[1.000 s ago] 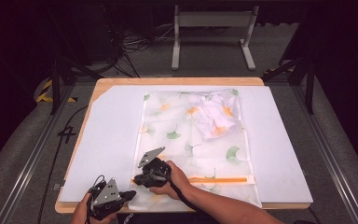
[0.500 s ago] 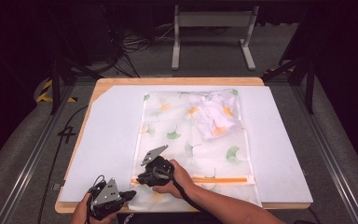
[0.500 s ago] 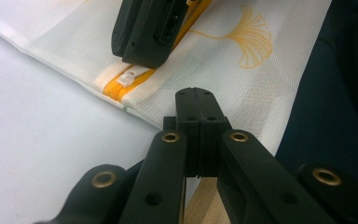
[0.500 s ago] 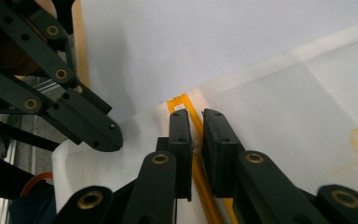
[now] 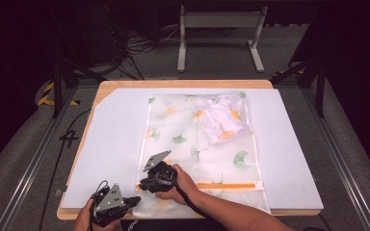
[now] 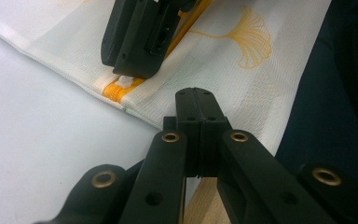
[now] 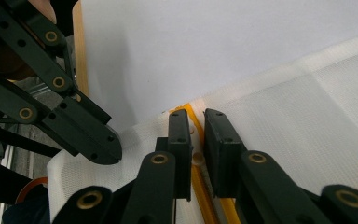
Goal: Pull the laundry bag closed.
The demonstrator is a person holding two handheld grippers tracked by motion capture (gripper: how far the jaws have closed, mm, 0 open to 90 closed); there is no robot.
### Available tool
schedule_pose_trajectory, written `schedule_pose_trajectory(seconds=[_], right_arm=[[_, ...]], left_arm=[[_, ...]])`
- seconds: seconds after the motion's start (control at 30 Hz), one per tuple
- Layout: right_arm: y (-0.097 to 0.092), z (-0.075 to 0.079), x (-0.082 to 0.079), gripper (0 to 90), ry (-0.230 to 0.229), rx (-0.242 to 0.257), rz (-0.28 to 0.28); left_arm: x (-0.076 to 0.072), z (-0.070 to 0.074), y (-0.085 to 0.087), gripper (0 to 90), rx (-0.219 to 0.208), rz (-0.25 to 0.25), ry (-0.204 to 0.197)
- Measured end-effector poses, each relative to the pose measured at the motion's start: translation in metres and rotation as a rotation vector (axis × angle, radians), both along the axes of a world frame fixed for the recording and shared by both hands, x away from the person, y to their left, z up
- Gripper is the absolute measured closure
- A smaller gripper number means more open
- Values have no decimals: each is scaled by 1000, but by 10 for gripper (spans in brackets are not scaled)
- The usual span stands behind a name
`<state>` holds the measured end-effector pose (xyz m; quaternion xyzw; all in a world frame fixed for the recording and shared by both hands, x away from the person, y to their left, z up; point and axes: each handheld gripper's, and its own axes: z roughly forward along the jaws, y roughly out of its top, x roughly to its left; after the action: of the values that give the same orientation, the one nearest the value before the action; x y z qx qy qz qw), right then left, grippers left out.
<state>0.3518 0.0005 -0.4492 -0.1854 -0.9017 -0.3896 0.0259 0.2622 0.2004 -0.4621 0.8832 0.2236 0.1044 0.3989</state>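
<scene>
White mesh forms the laundry bag, printed with green and orange leaves, lying flat on the pale sheet that covers the wooden table. A crumpled white garment sits inside its far end. An orange zipper runs across the bag's near end. The right gripper points down at the zipper's left end, its jaws a narrow gap apart and straddling the orange tape with the small pale slider between them; whether the pads press it I cannot tell. The right hand reaches in over the bag's near edge. The left gripper is clenched on nothing, tips at the bag's near left corner, left hand low at the table edge.
</scene>
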Motion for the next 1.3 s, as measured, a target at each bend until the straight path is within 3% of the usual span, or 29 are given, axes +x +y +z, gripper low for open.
schedule_pose_trajectory(seconds=[0.23,0.73,0.83,0.9,1.2,1.3], right_arm=[[-1,1,-1,847,-6,-5,18],[-7,5,0,850,50,25,61],[-6,2,2,852,61,26,53],[-8,-1,8,900,116,69,35],[-2,-2,8,878,141,81,24],[1,-1,6,874,120,72,22]], left_arm=[[0,0,0,900,-1,0,0],[1,0,0,900,-4,1,3],[1,0,0,900,-4,1,5],[1,0,0,900,-5,1,4],[1,0,0,900,0,-2,3],[1,0,0,900,0,-2,3]])
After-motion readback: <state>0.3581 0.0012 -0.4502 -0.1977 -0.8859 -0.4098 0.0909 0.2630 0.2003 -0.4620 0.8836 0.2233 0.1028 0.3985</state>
